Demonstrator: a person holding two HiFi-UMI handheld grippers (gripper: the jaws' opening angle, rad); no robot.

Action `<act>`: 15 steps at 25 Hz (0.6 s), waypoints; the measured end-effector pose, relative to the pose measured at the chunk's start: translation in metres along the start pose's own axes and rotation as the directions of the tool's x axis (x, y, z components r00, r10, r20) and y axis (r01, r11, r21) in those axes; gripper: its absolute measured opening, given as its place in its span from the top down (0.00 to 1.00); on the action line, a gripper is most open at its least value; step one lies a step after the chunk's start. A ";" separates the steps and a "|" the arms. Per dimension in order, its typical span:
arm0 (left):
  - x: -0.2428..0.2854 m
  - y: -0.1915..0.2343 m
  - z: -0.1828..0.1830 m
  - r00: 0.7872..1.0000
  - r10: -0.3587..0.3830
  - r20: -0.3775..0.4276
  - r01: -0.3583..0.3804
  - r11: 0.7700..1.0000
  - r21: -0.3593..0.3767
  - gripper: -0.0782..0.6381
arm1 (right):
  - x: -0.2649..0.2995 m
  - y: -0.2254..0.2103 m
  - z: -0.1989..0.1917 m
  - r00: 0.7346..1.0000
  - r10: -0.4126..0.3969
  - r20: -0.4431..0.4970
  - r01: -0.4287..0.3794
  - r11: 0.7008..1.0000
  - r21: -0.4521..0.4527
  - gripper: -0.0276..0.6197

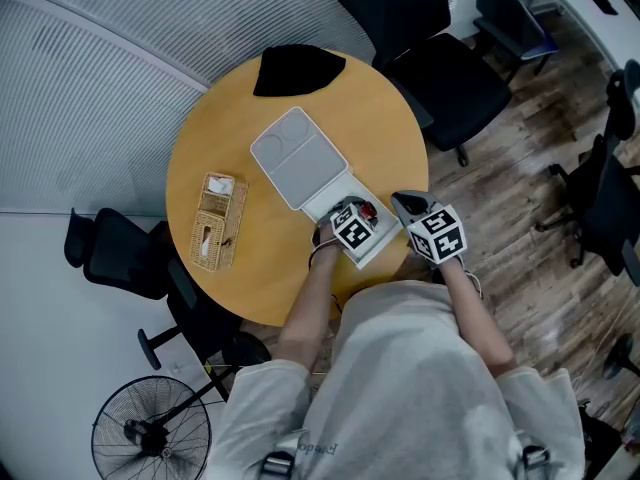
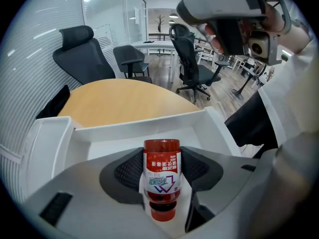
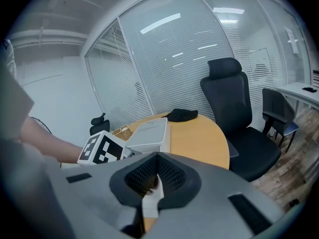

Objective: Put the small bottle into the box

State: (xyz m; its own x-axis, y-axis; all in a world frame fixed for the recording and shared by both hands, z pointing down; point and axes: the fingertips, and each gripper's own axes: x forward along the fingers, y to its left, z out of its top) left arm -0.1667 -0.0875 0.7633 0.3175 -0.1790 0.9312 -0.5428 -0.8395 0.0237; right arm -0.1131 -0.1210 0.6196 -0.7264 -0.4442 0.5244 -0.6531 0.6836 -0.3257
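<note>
Nearest to us, our left gripper (image 1: 358, 218) is clamped on the small bottle (image 2: 162, 173), a red one with a white label. Its cap points back toward us and its base points out over the box (image 2: 149, 131). The bottle hangs over the open white tray, whose pale floor and far wall show just beyond it. Our right gripper (image 3: 155, 176) is just to the right, off the table (image 1: 230, 128) rim, its jaws drawn narrow with nothing between them. The box sits at the table's near edge, close to our body. Its lid (image 1: 298, 158) is folded open and lies flat on the wood behind it. Left of the lid, across a strip of bare wood, stands a wicker basket (image 1: 218, 221) with pale paper things inside that we cannot make out clearly. A black cloth (image 1: 297, 69) lies at the far rim. Past it, dark office chairs (image 1: 440, 68) stand close to the table on the right.
</note>
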 end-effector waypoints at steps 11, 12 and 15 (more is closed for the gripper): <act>0.002 -0.011 -0.003 0.999 -0.052 -0.001 0.052 0.998 0.036 0.56 | 0.002 0.001 -0.002 1.000 -0.005 -0.001 0.005 1.000 0.002 0.93; 0.002 -0.010 -0.003 0.999 -0.052 0.001 0.052 0.998 0.035 0.56 | 0.002 0.001 -0.002 1.000 -0.004 -0.001 0.004 1.000 0.002 0.93; 0.003 -0.011 -0.004 0.999 -0.053 0.000 0.053 0.998 0.036 0.55 | 0.002 0.002 -0.003 1.000 -0.002 -0.003 0.002 1.000 0.001 0.93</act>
State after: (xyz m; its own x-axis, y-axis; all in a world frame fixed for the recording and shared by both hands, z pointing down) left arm -0.1625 -0.0767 0.7672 0.3458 -0.1339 0.9287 -0.4971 -0.8656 0.0603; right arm -0.1158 -0.1186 0.6225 -0.7241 -0.4438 0.5279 -0.6551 0.6819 -0.3254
